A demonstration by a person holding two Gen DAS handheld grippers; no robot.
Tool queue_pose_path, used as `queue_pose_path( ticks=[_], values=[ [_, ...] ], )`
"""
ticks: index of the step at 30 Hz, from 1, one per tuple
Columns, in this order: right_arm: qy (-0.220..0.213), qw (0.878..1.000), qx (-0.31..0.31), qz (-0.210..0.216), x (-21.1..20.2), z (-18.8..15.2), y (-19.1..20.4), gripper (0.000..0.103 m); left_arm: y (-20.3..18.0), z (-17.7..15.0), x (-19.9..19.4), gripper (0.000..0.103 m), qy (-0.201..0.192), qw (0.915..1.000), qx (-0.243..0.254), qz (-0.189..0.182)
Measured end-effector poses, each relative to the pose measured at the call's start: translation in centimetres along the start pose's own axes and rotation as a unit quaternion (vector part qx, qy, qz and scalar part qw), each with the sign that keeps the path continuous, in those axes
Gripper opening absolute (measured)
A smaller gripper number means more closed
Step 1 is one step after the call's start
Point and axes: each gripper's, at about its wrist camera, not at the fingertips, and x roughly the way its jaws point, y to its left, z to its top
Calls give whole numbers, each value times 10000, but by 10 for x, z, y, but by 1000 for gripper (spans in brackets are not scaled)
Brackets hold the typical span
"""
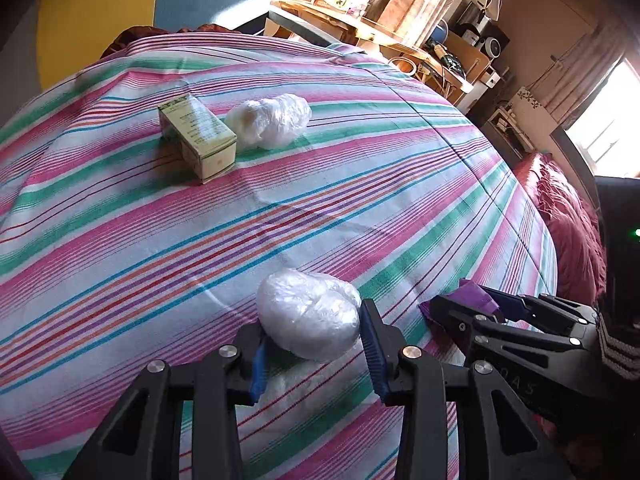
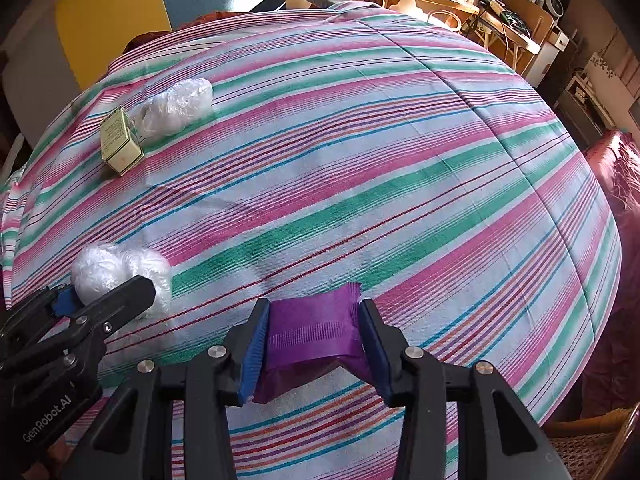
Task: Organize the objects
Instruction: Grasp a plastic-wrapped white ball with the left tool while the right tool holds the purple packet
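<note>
A white plastic-wrapped bundle lies on the striped sheet, and my left gripper is shut on it, blue pads pressing both sides. The right wrist view shows the same bundle at lower left, inside the left gripper. My right gripper is shut on a purple packet resting on the sheet. That packet and the right gripper also appear at the lower right of the left wrist view. Farther off, a small green-and-cream box sits beside a second white bundle.
A dark red blanket lies past the sheet's right edge. A cluttered wooden desk and shelves stand behind the bed. Bare sheet stretches between the two pairs of objects.
</note>
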Motion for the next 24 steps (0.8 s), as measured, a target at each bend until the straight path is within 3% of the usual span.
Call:
queue_pose_path(
  ticks=[3,11,18,24],
  values=[
    [-81,9999,-82,-1,-3,-1,4,44,5,-12,-25,40,-210,9995,89,234],
    [-527,9936,-793,609,-20,-9,43,43,28,-44,-101,40,-841,9920,106,930],
    [-735,9816,-1512,905,-30,-23,83,43,60,-80,-168,41,-1288,9780,-194,1628],
    [-797,9737,-1904,965,-30,-33,103,43,86,-113,-220,41,-1597,9609,-448,2217]
  ],
)
